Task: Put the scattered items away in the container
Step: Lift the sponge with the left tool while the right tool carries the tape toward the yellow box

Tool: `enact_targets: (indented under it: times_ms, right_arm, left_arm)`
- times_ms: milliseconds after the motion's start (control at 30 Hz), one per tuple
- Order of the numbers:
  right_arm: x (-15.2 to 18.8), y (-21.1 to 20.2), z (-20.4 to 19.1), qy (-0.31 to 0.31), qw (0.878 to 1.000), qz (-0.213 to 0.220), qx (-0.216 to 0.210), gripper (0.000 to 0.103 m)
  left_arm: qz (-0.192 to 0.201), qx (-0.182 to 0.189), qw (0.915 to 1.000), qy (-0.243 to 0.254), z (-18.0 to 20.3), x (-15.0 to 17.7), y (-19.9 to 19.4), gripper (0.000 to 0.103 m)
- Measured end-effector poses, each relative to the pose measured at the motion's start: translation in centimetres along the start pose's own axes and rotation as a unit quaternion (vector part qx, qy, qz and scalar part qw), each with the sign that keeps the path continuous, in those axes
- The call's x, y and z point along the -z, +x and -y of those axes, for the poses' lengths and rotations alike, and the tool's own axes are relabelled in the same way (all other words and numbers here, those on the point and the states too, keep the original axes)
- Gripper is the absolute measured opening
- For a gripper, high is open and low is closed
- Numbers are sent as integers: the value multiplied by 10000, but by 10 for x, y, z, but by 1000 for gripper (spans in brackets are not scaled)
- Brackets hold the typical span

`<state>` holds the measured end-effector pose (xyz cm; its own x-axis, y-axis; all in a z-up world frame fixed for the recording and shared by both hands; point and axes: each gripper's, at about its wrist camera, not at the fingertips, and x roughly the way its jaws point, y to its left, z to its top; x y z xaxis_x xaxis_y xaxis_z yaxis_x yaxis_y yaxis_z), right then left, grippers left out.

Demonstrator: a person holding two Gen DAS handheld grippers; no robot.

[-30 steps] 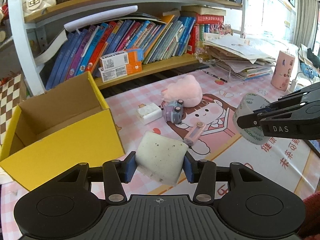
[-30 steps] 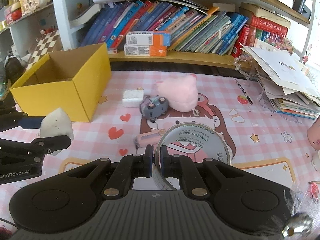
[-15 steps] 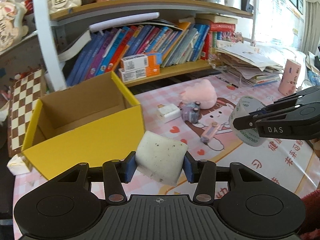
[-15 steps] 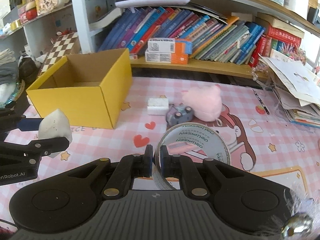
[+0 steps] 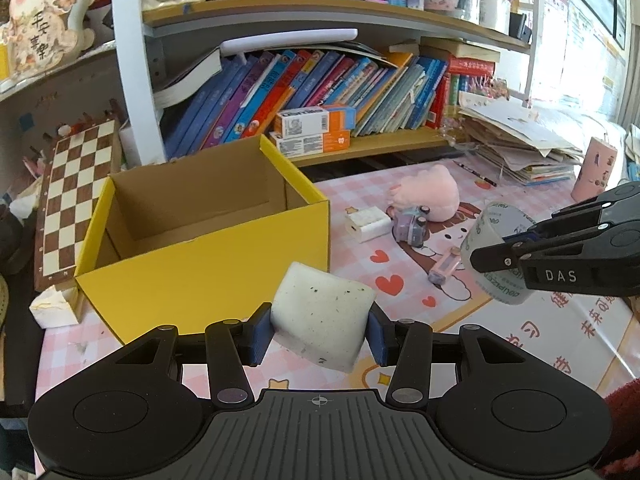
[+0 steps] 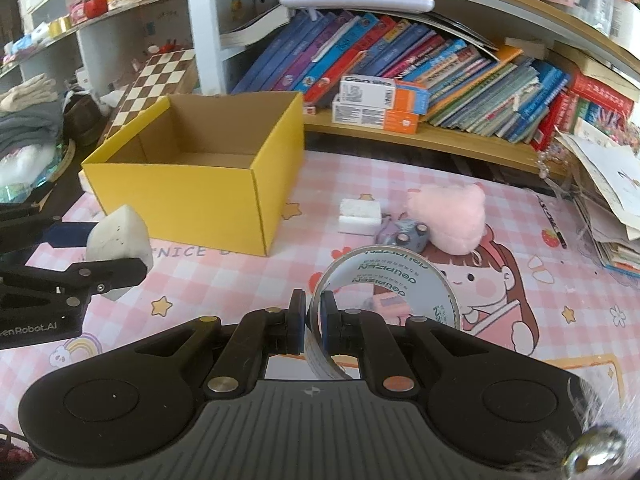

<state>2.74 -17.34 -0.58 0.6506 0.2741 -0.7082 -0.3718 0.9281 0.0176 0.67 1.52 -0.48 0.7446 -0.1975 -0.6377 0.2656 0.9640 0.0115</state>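
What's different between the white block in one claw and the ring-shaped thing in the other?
The white sponge block is solid, speckled and chunky; the tape roll is a hollow ring with printed lettering. The left gripper squeezes the sponge across its full width, jaws apart, while the right gripper pinches only the tape's thin wall, jaws nearly together. Both are held off the table, short of the yellow box.

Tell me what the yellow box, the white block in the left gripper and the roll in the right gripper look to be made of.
Yellow box: cardboard, matte yellow outside, raw brown inside, folded flaps.
White block: probably sponge or foam; dull, speckled surface, soft rounded edges.
Roll: clear glossy plastic tape on a printed core; the mat shows through it.
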Motion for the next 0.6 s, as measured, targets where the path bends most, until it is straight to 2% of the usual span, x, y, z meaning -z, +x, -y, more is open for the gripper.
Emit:
enact_targets:
  times_ms: [600]
  right_arm:
    - [-48, 20, -55, -947, 9934, 138, -625, 7]
  left_arm:
    - [281, -308, 9978, -521, -47, 0, -11, 46]
